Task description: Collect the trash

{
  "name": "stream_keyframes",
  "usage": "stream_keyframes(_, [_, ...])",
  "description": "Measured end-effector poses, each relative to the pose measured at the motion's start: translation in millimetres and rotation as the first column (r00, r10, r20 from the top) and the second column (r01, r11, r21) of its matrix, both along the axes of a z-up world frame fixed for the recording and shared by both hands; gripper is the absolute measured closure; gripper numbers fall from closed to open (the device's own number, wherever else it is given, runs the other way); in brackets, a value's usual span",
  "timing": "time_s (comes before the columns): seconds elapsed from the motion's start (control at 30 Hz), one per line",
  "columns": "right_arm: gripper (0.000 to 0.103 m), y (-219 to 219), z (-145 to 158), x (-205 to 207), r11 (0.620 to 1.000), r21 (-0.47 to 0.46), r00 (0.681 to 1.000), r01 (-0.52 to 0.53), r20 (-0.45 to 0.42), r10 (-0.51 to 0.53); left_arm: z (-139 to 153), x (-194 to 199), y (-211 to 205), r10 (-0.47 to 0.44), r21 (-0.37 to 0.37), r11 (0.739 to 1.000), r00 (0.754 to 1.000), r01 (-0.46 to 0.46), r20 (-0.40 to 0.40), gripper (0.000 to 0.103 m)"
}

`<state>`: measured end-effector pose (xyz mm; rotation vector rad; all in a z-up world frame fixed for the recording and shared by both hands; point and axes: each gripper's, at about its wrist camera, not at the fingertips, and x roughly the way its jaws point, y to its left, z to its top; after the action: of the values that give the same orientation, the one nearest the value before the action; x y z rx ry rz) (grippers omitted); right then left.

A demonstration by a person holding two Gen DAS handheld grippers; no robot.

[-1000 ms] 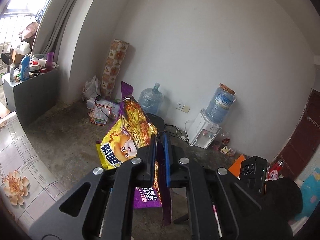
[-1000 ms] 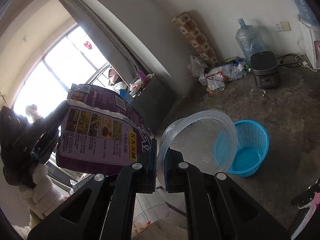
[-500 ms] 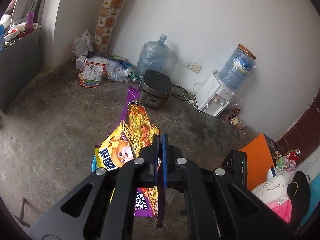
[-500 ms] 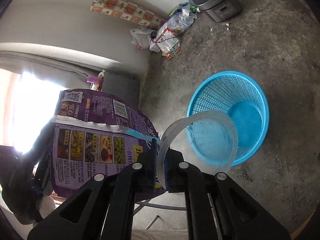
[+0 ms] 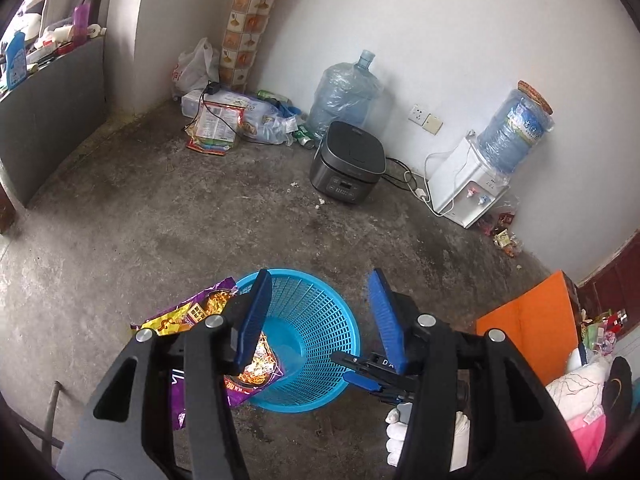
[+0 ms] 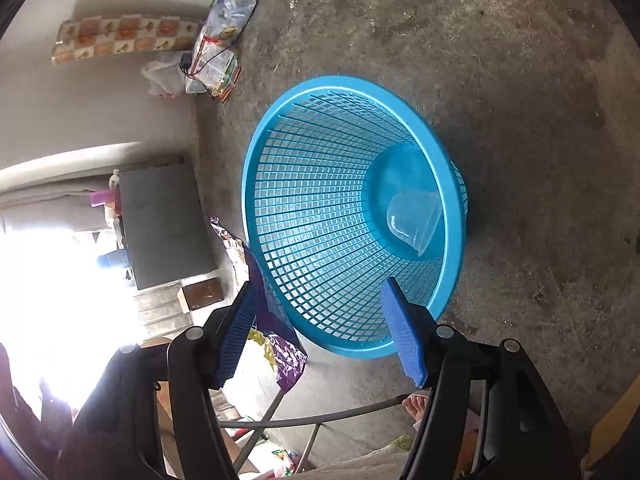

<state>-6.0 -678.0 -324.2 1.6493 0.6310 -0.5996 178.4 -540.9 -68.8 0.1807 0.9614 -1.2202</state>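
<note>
A blue mesh trash basket [image 5: 320,320] [image 6: 320,208] stands on the concrete floor below both grippers. My left gripper [image 5: 320,316] is open and empty above it. A purple and yellow snack bag [image 5: 212,312] hangs over the basket's left rim, partly inside, and shows in the right wrist view [image 6: 276,328] too. My right gripper [image 6: 320,332] is open and empty above the basket's near rim. A clear plastic lid [image 6: 414,222] lies at the bottom of the basket.
A black rice cooker [image 5: 348,168], a water jug [image 5: 344,96], a white water dispenser [image 5: 476,188] and a heap of bags [image 5: 224,120] line the far wall. An orange box [image 5: 528,320] stands at right. A metal chair frame [image 6: 304,420] is under the right gripper.
Both grippers tipped down over the basket and opened. The snack bag left the left gripper and fell onto the basket's rim. The clear lid left the right gripper and dropped into the basket.
</note>
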Motion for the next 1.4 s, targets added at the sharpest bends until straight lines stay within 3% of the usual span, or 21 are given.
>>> stream_keyframes(0.13, [0.041,5,28,-6,0.995,-0.096,1.000,-0.020,0.007,0.021,33,-3,19,0.008,-0.027,1.000,1.000,-0.007,0.027,0.055])
stream_keyframes(0.3, [0.041,23,69,11,0.967,-0.221,0.992,-0.125,0.004,0.129,78,-5,51,0.013,-0.065,0.998,0.998,-0.009,0.063,0.053])
stream_keyframes(0.43, [0.041,52,94,35,0.912,-0.325,0.966,-0.249,-0.011,0.260,108,-4,87,0.038,-0.058,0.998,0.992,-0.031,0.122,0.044])
stream_keyframes(0.53, [0.041,83,94,52,0.857,-0.367,0.927,-0.361,-0.042,0.373,121,1,119,0.072,-0.026,0.997,0.984,-0.069,0.165,0.040])
stream_keyframes(0.7, [0.041,136,32,64,0.869,-0.222,0.895,-0.442,-0.043,0.444,134,19,179,0.154,0.008,0.987,0.970,-0.158,0.186,0.033])
stream_keyframes(0.97, [0.043,196,-64,108,0.802,-0.070,0.801,-0.594,-0.144,0.581,145,48,271,0.295,0.003,0.953,0.935,-0.302,0.196,0.026])
stream_keyframes(1.1, [0.044,214,-96,135,0.797,0.000,0.791,-0.604,-0.120,0.600,147,54,298,0.339,0.005,0.938,0.920,-0.346,0.195,0.025])
stream_keyframes(1.13, [0.044,217,-100,143,0.785,-0.008,0.777,-0.619,-0.156,0.610,147,54,303,0.346,0.006,0.935,0.916,-0.355,0.203,0.025])
stream_keyframes(1.2, [0.045,226,-105,165,0.722,-0.060,0.706,-0.689,-0.282,0.650,147,54,307,0.351,0.010,0.932,0.911,-0.361,0.218,0.025])
stream_keyframes(1.27, [0.048,237,-109,188,0.624,-0.109,0.603,-0.773,-0.429,0.672,145,56,310,0.348,0.021,0.932,0.911,-0.361,0.221,0.025])
stream_keyframes(1.33, [0.048,249,-114,211,0.497,-0.159,0.493,-0.853,-0.557,0.669,144,59,308,0.344,0.034,0.933,0.914,-0.359,0.216,0.025])
stream_keyframes(1.4, [0.048,262,-121,233,0.345,-0.184,0.373,-0.920,-0.676,0.636,142,63,307,0.344,0.041,0.932,0.914,-0.361,0.216,0.025])
